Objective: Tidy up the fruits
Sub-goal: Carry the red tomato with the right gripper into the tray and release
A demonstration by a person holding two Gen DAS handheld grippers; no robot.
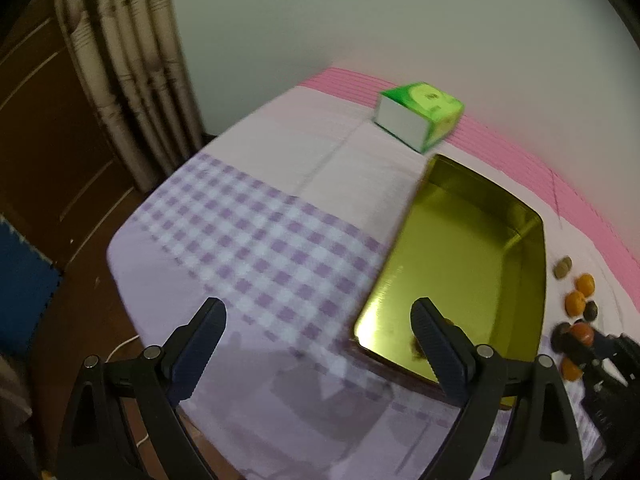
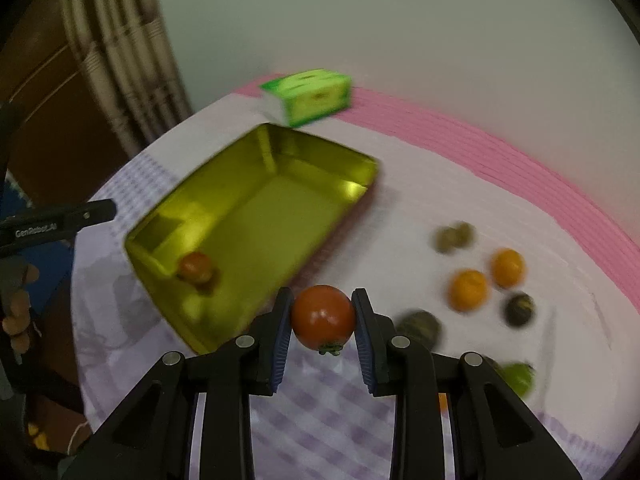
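My right gripper (image 2: 323, 316) is shut on a red tomato (image 2: 323, 317) and holds it above the table, just off the near right corner of the gold tin tray (image 2: 256, 200). Another tomato (image 2: 196, 267) lies in the tray's near left corner. Two oranges (image 2: 468, 290) (image 2: 508, 267) and several dark fruits (image 2: 519, 309) lie on the cloth to the right. My left gripper (image 1: 318, 332) is open and empty, above the checked cloth at the tray's (image 1: 460, 264) near left corner. The right gripper with its tomato shows at the far right in the left wrist view (image 1: 580, 334).
A green tissue box (image 2: 310, 96) stands behind the tray near the wall, also in the left wrist view (image 1: 420, 114). A green fruit (image 2: 518, 378) lies at the right. The table's left edge (image 1: 120, 264) drops to a wooden floor.
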